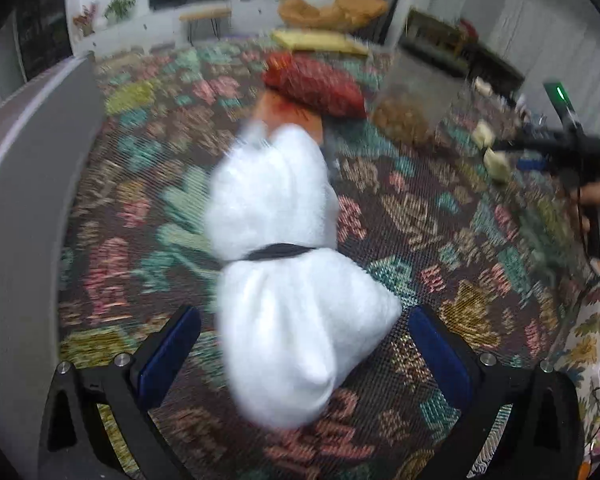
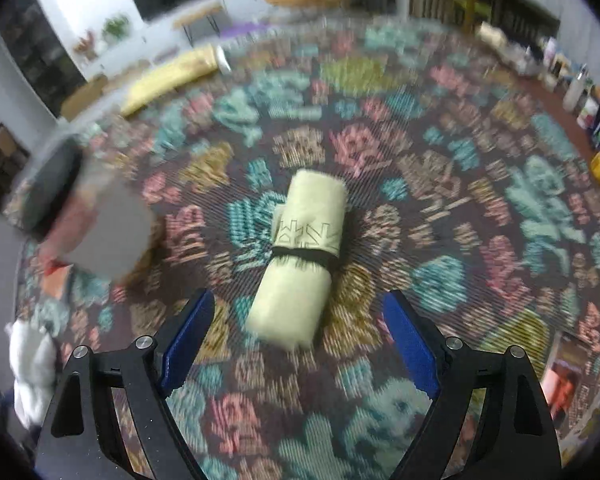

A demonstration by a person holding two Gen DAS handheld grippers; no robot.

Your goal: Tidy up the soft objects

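Fluffy white roll (image 1: pixel 276 264) cinched by black band, pale yellow cloth roll (image 2: pixel 300 260) likewise banded, woven floral rug (image 2: pixel 460 240), left gripper (image 1: pixel 300 352) and right gripper (image 2: pixel 296 344) jaws wide

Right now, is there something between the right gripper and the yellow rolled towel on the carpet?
Nothing visible stands in the way. The right gripper is open, and the yellow rolled towel lies straight ahead on the carpet, its near end about level with the fingertips. The clear container stands off to the left.
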